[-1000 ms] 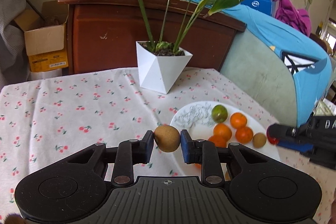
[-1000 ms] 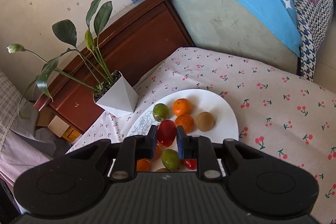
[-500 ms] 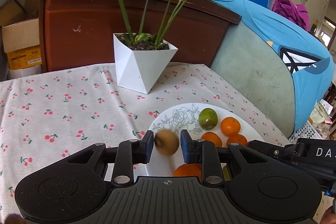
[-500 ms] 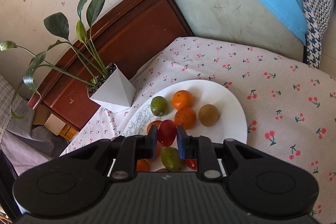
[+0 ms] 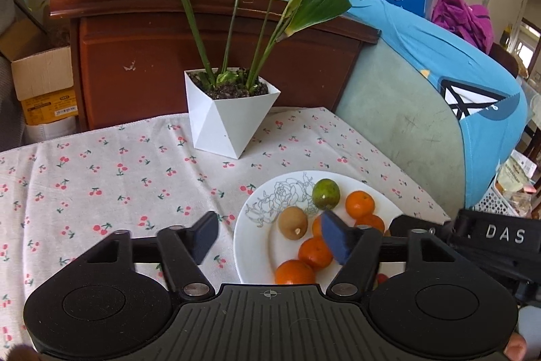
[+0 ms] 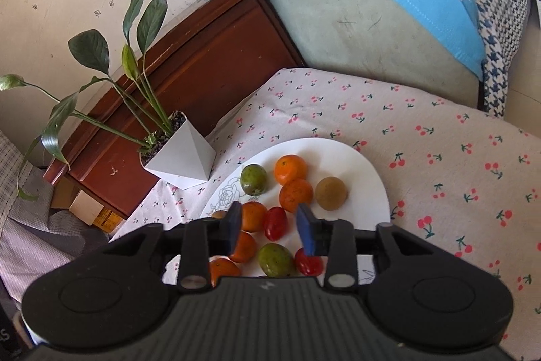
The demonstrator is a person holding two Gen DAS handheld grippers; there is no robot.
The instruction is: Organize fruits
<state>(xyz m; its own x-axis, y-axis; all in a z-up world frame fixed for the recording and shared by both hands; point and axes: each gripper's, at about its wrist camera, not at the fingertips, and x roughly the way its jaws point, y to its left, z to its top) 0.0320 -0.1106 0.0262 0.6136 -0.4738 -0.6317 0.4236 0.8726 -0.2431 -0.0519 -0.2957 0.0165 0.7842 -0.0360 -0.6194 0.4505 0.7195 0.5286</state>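
A white plate (image 5: pixel 257 246) on the cherry-print tablecloth holds several fruits. In the left wrist view a brown kiwi (image 5: pixel 292 222) lies on the plate beside a green fruit (image 5: pixel 325 194) and oranges (image 5: pixel 360 202). My left gripper (image 5: pixel 268 241) is open and empty just above the kiwi. In the right wrist view my right gripper (image 6: pixel 270 227) is open over the plate (image 6: pixel 365 171), with a red fruit (image 6: pixel 275 223) lying between its fingers. Another kiwi (image 6: pixel 331 193), oranges (image 6: pixel 290 170) and green fruits (image 6: pixel 253 180) lie around it.
A white angular plant pot (image 5: pixel 230 114) with long leaves stands behind the plate. A dark wooden cabinet (image 5: pixel 142 63) and a cushion with blue cloth (image 5: pixel 439 83) lie beyond the table. The right gripper's body (image 5: pixel 490 235) shows at the right edge of the left wrist view.
Both grippers opened. The left one let go of the kiwi, which now lies on the plate. The right one let go of the red fruit onto the plate.
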